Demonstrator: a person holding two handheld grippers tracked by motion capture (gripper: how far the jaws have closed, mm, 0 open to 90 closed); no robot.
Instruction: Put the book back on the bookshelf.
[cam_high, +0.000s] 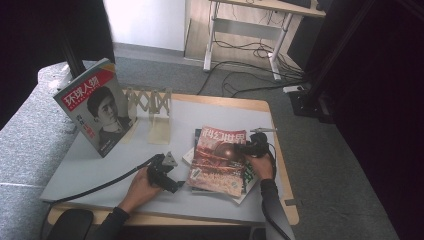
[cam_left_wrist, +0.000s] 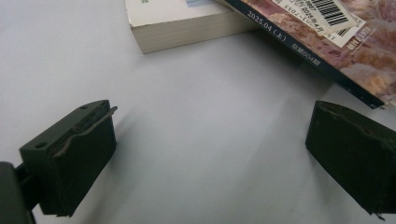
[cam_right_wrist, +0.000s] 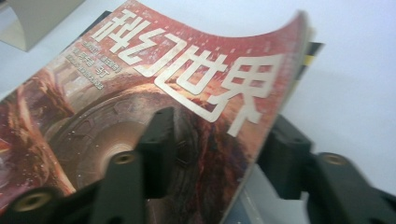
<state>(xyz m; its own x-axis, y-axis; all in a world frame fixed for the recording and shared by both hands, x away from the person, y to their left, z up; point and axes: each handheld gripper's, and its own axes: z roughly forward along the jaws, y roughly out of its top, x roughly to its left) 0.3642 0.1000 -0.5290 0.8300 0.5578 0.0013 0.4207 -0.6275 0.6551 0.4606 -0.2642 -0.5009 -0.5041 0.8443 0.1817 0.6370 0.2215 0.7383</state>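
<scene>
The red magazine (cam_right_wrist: 154, 116) lies on top of the book stack (cam_high: 197, 145) at the table's (cam_high: 225, 210) right side, and its near edge is bowing upward: thin, floppy, glossy, likely light but slippery. The right gripper (cam_right_wrist: 215, 149) is clamped across that edge, one jaw over the cover, one beneath. A bite nearer the spine would probably sag less. The left gripper (cam_left_wrist: 210, 154) hovers spread wide over bare tabletop, holding nothing.

Red magazine (cam_right_wrist: 154, 116) between the right fingers (cam_right_wrist: 159, 140): cover title "科幻世界". Its spine, beyond the left fingers (cam_left_wrist: 74, 154): "2025.04 (上)". Standing magazine (cam_high: 95, 107): "环球人物".
</scene>
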